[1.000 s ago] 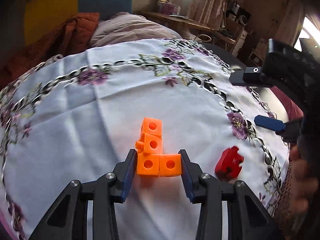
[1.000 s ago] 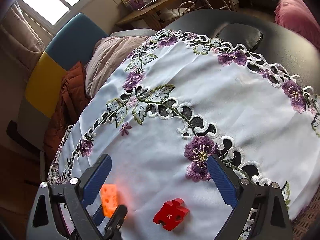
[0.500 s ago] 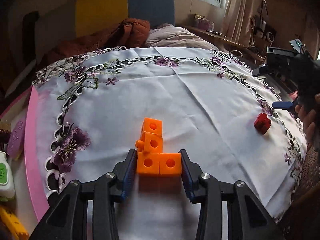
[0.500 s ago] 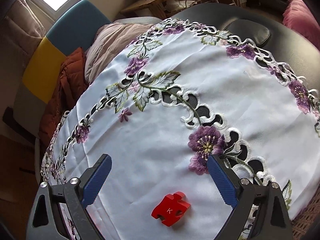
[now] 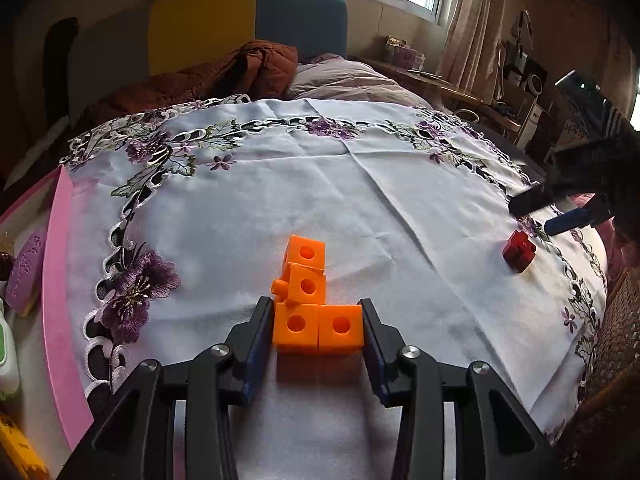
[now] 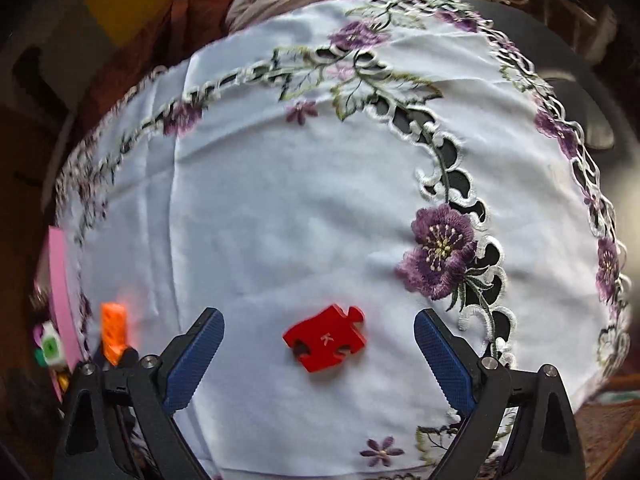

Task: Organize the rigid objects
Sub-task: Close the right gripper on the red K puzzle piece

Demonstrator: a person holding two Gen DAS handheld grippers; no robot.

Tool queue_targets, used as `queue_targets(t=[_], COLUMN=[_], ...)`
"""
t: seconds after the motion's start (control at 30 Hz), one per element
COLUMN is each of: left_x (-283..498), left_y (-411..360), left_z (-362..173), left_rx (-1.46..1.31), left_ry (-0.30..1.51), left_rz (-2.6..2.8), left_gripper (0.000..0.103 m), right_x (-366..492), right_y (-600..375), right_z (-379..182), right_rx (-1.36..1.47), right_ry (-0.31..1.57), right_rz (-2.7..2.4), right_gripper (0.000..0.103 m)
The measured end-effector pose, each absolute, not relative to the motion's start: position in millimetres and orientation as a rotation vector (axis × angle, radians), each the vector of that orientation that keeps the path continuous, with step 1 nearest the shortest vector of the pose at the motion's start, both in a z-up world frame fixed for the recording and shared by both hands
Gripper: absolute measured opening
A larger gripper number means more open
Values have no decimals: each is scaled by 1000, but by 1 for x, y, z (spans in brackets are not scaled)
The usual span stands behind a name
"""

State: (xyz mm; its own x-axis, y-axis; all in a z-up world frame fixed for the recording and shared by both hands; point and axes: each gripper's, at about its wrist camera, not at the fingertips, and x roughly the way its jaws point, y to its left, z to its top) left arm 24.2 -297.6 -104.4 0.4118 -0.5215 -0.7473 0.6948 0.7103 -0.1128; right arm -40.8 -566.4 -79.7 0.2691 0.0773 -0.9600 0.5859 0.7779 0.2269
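Observation:
An L-shaped cluster of orange cubes with round holes point(image 5: 306, 286) rests on the white embroidered tablecloth point(image 5: 360, 200). My left gripper point(image 5: 316, 308) is shut on its two nearest cubes, one pad on each side. A red puzzle piece marked K point(image 6: 326, 338) lies flat on the cloth near the right edge, also visible as the red piece point(image 5: 519, 249). My right gripper point(image 6: 318, 318) points steeply down over it. Its blue jaws are closing but still stand wide, with the piece between them and untouched. From the left wrist, the right gripper point(image 5: 542, 212) hangs just above the piece.
A pink board point(image 5: 60, 280) borders the cloth's left side, with a purple object point(image 5: 26, 268), a white-green item point(image 5: 6, 356) and a yellow item point(image 5: 16, 448) beyond it. Bedding and a yellow-blue headboard point(image 5: 248, 24) lie behind. A wicker edge point(image 5: 616, 340) is at the right.
My left gripper carried the orange cubes leftward, away from the red piece. The right gripper rolled and tipped down, so the red piece now sits centred between its jaws.

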Motion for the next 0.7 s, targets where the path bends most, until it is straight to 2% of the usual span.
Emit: queue_targets(t=[0.23,0.27,0.33,0.53,0.7], left_x=[25,25,26,26,26], left_y=[-294,-294,-293,-292,-292], left_z=[-104,-105,-105,-105,-104], left_rx=[203,200,193,184,186], left_ry=[857,857,859,859,857], left_rz=[-783,-784,-786,-788,-787], left_gripper=[42,42,42,42,42], right_x=[-27,-25,-20,-13,1], right_y=[-552,-550,-546,-524,-509], right_z=[-97,-101,-105,-103,-88], right_rx=[546,531,465,364,394], right_ry=[1367,1383,1419,1403,1273], right_rz=[-344,-346,-366,-293,-258], right_gripper=[76,70,49,49,49])
